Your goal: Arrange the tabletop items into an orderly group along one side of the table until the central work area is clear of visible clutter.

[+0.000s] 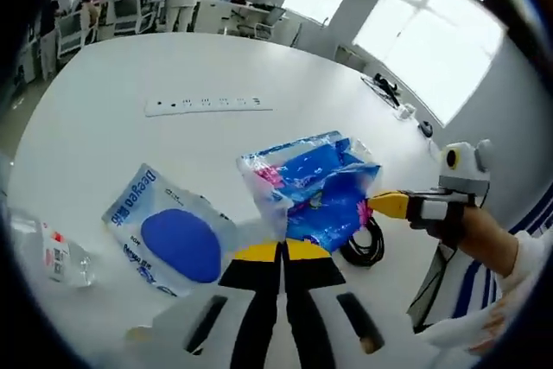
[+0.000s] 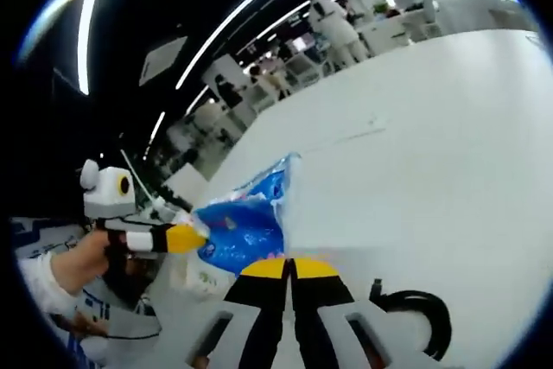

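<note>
While both tongs pinch the blue bag (image 1: 315, 187), a pouch (image 1: 164, 231) reads "Deeyeo"

White table (image 1: 130, 66) bears power strip (image 1: 207, 104), pouch (image 1: 168, 231), black cable (image 1: 367, 244)

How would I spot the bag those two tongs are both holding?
Start at the big white table. Near its front edge, beside a coiled black cable, a crinkly clear bag of blue packets hangs between the tongs. The flat white pouch next to it has one blue oval.
</note>
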### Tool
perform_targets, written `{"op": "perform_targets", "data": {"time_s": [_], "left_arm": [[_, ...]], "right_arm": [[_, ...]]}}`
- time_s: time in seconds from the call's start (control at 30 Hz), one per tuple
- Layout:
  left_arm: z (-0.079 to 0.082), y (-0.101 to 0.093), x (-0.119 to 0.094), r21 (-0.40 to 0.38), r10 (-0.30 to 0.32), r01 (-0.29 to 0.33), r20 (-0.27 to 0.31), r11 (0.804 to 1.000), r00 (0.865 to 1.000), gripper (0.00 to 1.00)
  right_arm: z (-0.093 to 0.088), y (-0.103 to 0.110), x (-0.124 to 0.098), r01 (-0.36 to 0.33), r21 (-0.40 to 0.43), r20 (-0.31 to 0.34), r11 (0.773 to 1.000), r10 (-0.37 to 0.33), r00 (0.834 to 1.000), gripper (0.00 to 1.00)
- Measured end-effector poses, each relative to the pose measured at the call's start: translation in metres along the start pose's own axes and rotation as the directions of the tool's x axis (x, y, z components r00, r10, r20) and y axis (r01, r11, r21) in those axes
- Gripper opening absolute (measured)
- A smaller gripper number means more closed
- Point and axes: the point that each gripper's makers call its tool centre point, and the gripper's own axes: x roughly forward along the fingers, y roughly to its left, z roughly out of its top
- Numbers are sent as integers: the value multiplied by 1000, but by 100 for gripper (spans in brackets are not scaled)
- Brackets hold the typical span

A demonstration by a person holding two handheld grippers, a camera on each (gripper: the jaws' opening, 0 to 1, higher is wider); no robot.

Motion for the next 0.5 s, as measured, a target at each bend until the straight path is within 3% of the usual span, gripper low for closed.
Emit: {"op": "perform_targets", "data": {"time_s": [0.17,0.5], "left_arm": [[7,-23,10,26,-20,20,26,999,999,0],[23,-32,35,50,-14,13,24,999,1000,0]], "right_arm": [[12,-13,-12,30,-22,19,999,-29,999,0],[14,-38,-22,70,5,35,998,-70,997,0]]}}
